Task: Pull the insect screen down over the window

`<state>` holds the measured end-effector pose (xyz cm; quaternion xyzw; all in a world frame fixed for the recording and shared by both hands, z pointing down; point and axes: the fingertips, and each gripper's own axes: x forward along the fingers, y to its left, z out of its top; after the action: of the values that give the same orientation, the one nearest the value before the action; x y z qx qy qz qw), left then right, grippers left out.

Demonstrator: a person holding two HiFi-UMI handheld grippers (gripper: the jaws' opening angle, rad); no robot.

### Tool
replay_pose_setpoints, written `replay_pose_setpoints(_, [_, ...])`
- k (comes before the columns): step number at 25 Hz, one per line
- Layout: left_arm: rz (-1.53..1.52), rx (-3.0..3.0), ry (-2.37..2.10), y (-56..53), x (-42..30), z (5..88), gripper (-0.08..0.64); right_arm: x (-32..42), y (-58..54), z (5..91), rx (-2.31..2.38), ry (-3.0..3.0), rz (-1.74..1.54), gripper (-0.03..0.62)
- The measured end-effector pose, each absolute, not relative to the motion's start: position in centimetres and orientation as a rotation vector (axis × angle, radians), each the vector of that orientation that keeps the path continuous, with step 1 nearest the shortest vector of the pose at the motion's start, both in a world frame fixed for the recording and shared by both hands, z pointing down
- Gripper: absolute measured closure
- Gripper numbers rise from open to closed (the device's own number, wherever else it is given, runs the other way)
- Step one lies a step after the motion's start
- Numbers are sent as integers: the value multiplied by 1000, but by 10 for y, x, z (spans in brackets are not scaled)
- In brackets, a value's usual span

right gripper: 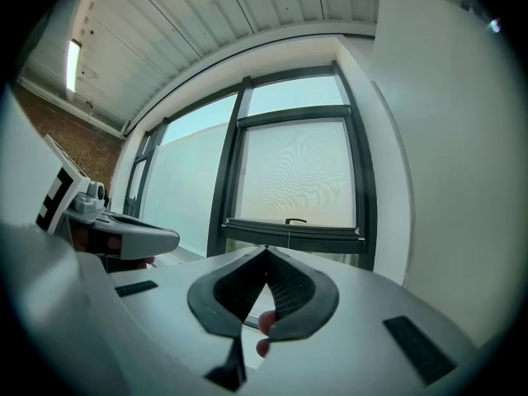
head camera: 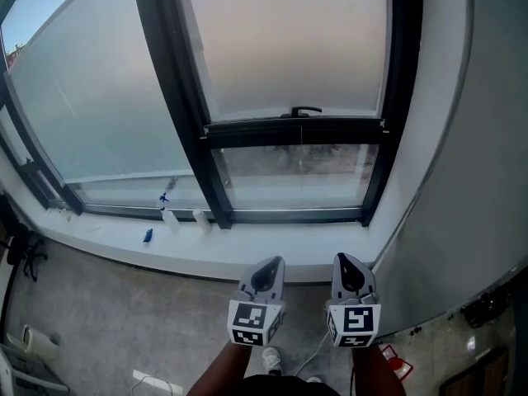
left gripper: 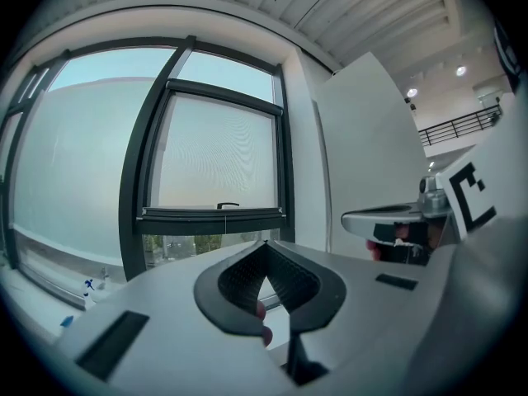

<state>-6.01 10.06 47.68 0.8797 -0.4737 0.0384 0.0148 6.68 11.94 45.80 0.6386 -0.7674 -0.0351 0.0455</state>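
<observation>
Sill (head camera: 247, 250), left of the fingers: two small bottles (head camera: 169, 218). Left gripper (head camera: 270, 262): fingers together, nothing between them, aimed level at the window. Right gripper (head camera: 343, 259) just beside it: fingers also pressed together, empty. Insect screen (head camera: 289, 40): ahead of and above both pairs of fingers, well apart from them. Its bottom bar (head camera: 297, 130), carrying a pull handle (head camera: 305, 111), sits above a strip of uncovered glass (head camera: 297, 172).

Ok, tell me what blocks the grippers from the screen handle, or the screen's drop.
Nothing visible. Open space separates the left gripper and right gripper from the screen handle; from its bar to the bottom frame the gap is unobstructed.
</observation>
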Motion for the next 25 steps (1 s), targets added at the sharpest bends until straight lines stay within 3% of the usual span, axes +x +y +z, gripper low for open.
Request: replay_pose_setpoints(25, [110,2701,-1534,151,-67,480,558,56,169,465,1913,-2371,-115,589])
